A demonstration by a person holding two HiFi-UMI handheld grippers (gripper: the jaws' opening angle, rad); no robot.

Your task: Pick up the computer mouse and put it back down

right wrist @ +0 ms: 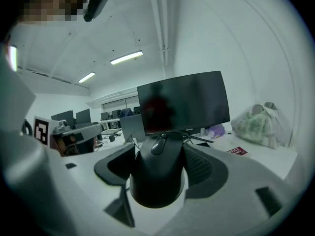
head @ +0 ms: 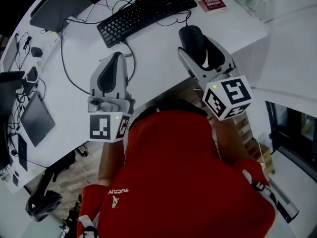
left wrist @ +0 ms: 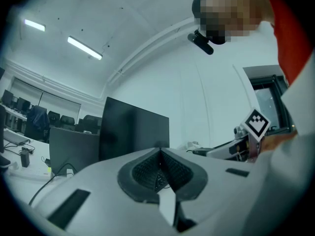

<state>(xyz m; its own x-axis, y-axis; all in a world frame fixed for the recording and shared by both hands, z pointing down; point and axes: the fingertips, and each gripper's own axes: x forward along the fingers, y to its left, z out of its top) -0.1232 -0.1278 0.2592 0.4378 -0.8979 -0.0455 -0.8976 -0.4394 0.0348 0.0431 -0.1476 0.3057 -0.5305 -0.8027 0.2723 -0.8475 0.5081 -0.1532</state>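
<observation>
The right gripper (right wrist: 158,156) clamps its fingers (right wrist: 204,166) on the mouse (right wrist: 157,178) at the tabletop's (head: 158,68) front edge, apparently for lifting, while the left gripper (left wrist: 160,154) idles, fingers closed and empty.

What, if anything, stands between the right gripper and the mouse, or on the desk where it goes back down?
Nothing visible. The computer mouse sits between the jaws of the right gripper, pads on its sides. The white desk around it is bare; the keyboard lies off to its left, clear of it.
</observation>
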